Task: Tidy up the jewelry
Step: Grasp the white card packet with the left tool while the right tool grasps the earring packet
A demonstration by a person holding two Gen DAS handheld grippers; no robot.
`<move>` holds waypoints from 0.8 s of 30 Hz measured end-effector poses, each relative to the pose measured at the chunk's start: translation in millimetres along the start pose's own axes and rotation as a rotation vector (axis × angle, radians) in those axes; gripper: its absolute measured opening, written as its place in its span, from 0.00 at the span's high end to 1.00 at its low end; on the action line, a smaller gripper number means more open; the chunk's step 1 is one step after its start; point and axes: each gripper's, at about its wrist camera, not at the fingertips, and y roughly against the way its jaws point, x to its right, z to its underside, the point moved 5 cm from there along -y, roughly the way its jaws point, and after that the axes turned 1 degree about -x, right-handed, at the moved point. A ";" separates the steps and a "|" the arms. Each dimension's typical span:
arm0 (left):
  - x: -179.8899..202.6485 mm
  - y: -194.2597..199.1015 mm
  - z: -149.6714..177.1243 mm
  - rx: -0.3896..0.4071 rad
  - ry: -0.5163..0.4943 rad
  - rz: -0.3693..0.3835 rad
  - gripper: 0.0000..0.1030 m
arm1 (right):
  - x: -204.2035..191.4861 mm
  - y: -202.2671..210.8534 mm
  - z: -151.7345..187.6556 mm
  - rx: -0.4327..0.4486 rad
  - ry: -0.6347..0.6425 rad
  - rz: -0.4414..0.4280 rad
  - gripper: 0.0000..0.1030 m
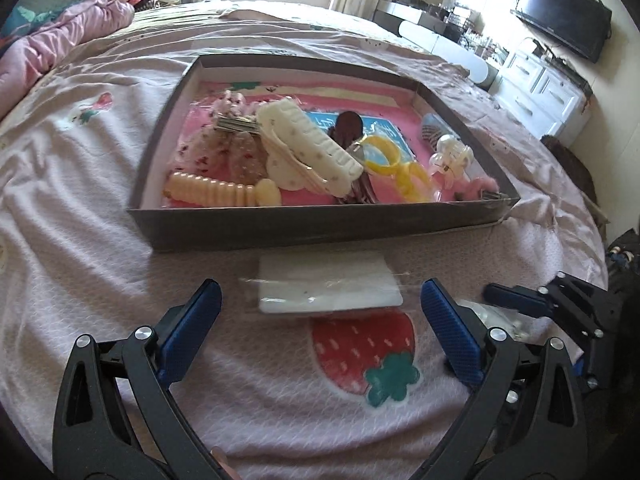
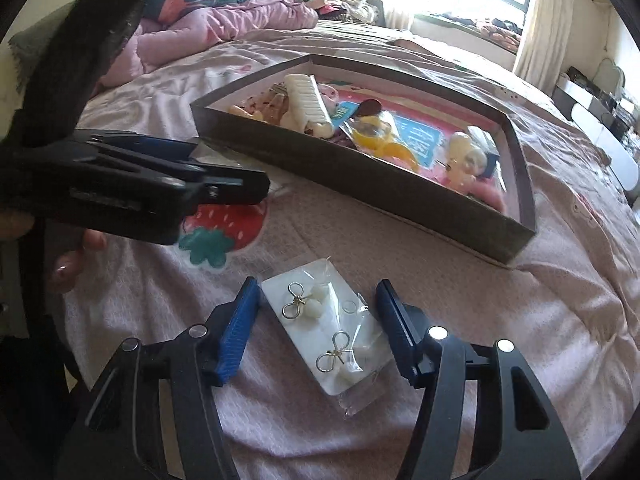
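A white card with two bow-and-pearl earrings lies in a clear bag on the pink bedspread. My right gripper straddles it, its blue pads meeting the card's opposite corners and the bag's edge. In the left wrist view that gripper shows at the right. A second white card in a clear bag lies just ahead of my left gripper, which is wide open and does not touch it. Behind stands a shallow dark cardboard box holding a white claw clip, yellow clips and other hair pieces.
The bedspread has a strawberry print. A pink quilt is bunched at the bed's far side. A TV and white drawers stand beyond the right edge. A person's hand holds the left gripper.
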 end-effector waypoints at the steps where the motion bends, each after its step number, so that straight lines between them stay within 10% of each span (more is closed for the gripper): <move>1: 1.4 -2.0 -0.7 0.000 -0.003 -0.002 0.11 | 2.5 1.1 1.0 -0.003 -0.009 0.003 0.44; 15: 8.7 3.7 -4.3 0.007 -0.041 -0.026 0.24 | 32.1 36.0 -2.5 0.090 -0.136 0.016 0.47; 24: 4.1 63.4 -22.5 0.165 -0.037 -0.015 0.24 | 30.0 67.9 -22.5 0.200 -0.156 -0.011 0.47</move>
